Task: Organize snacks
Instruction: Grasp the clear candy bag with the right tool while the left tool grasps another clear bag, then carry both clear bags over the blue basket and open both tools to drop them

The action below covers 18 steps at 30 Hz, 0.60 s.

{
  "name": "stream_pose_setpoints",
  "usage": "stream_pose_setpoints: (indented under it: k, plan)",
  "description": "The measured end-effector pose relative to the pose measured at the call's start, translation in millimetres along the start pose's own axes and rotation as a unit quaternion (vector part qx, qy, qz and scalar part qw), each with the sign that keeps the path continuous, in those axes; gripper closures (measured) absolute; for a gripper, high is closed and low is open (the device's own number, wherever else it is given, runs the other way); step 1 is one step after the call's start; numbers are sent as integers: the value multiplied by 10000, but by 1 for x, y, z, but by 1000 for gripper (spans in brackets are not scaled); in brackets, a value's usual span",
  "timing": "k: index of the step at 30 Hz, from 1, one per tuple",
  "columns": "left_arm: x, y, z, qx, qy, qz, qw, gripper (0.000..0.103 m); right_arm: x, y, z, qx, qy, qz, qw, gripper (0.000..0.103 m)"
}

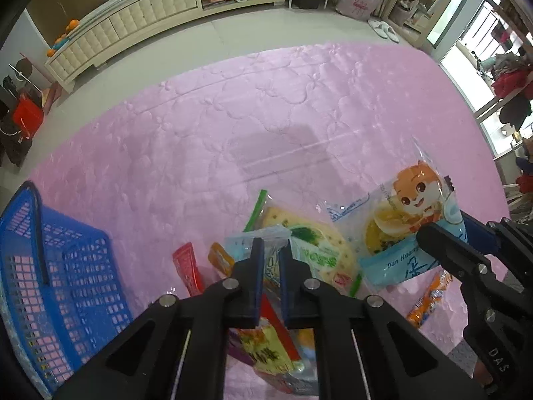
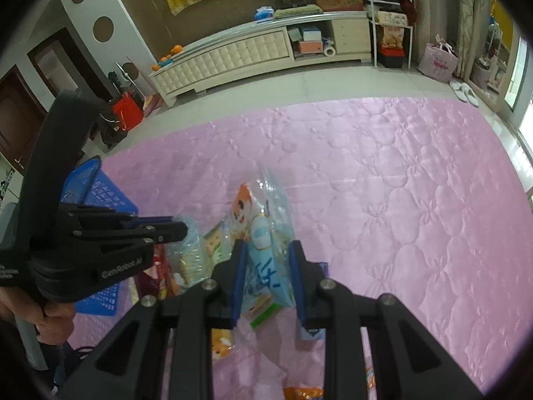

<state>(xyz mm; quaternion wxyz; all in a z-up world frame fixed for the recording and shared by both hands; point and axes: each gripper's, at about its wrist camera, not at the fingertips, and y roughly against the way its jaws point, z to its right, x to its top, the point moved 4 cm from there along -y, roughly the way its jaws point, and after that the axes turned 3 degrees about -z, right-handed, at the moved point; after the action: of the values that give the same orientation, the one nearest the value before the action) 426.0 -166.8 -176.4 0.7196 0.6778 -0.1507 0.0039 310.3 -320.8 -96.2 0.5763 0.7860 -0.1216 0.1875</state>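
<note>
A pile of snack packets lies on the pink quilt (image 1: 266, 116). My left gripper (image 1: 271, 250) is shut on a light blue clear packet (image 1: 253, 238) at the top of the pile. My right gripper (image 2: 268, 250) is shut on a blue and clear bag with an orange cartoon squirrel (image 2: 263, 230), held tilted above the quilt; the bag also shows in the left wrist view (image 1: 409, 206). A green-edged cracker packet (image 1: 316, 243), red sachets (image 1: 188, 270) and an orange packet (image 1: 429, 296) lie around. A blue mesh basket (image 1: 50, 266) stands at the left.
A cream cabinet (image 2: 250, 53) stands along the far wall beyond grey floor tiles. White slippers (image 2: 464, 91) and a pink bag (image 2: 438, 61) sit at the right. A red bag (image 2: 128, 110) is at the left. A hand (image 2: 50, 320) holds the left gripper.
</note>
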Motion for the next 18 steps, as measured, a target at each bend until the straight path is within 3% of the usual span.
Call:
stream_pose_setpoints:
  k: [9,18]
  plan:
    - [-17,64,6,-308,-120,535,9980,97,4,43,-24,-201,183,166,9995,74]
    - [-36,138,-17,-228,-99,1157,9930,97,15,87,-60,-387,483,511,9968,74]
